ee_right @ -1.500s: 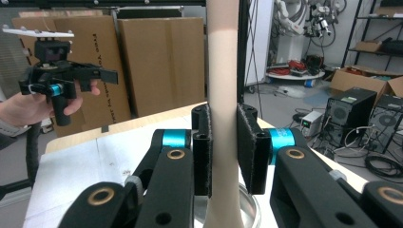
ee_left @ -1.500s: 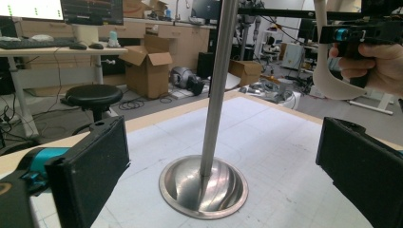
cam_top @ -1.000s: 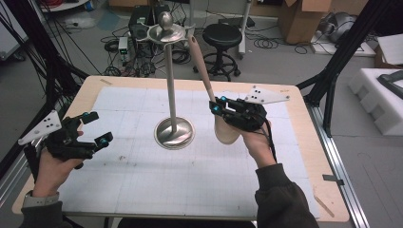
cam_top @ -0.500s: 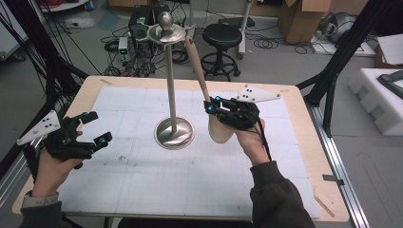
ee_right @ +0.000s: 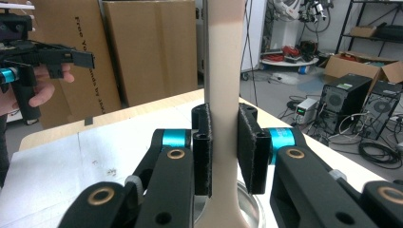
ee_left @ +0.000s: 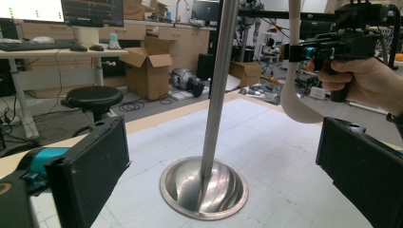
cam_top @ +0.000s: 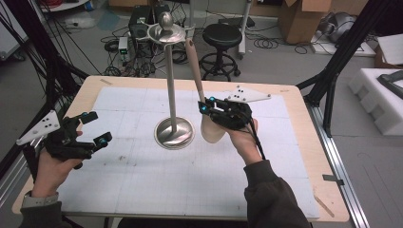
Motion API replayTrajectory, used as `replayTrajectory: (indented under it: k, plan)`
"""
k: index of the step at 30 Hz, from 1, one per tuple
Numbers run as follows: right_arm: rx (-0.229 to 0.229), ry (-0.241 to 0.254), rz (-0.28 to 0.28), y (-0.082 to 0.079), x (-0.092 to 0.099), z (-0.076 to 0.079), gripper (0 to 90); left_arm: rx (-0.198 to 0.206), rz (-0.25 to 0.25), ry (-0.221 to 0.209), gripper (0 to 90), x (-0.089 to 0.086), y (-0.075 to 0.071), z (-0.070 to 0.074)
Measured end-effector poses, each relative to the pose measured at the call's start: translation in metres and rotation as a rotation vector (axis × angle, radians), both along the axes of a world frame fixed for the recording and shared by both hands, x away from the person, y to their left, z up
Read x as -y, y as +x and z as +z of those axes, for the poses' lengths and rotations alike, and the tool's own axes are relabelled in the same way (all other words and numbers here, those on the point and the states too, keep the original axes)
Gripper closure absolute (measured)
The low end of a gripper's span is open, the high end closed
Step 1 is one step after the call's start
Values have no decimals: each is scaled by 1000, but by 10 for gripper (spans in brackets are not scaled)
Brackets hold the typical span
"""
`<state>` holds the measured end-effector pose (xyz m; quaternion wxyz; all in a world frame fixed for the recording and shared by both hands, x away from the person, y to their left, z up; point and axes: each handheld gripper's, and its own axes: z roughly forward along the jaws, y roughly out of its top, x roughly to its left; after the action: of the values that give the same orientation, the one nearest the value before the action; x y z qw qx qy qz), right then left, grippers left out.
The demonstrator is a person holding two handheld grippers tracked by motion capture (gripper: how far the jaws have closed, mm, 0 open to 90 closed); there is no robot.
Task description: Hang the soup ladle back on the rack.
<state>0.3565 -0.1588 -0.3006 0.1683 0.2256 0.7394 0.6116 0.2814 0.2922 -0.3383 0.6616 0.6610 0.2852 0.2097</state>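
A tall steel stand with a round base and a ring-shaped top stands mid-table. My right gripper is shut on the handle of a beige spoon, held upright just right of the stand with its bowl low over the table. In the right gripper view the pads press both sides of the spoon handle. My left gripper rests open at the table's left, holding nothing. Its view frames the stand pole, base and the spoon.
A white gridded mat covers the wooden table. Beyond the far edge are a black stool, cables and cardboard boxes. A black frame leg stands at the right.
The right hand with the spoon has drifted slightly left, closer to the stand. The left hand has stayed put.
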Motion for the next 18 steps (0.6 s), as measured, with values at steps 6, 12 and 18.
replayTrajectory:
  k: [6, 12, 18]
  plan:
    - [8, 11, -10, 0, -4, -3, 766, 3, -2, 3, 40, -1, 0, 0]
    - [42, 32, -30, -4, 1, -3, 628, 4, 0, -3, 40, -2, 0, 0]
    - [60, 63, -55, -12, 17, -2, 449, -2, -7, 5, 41, 1, 1, -1]
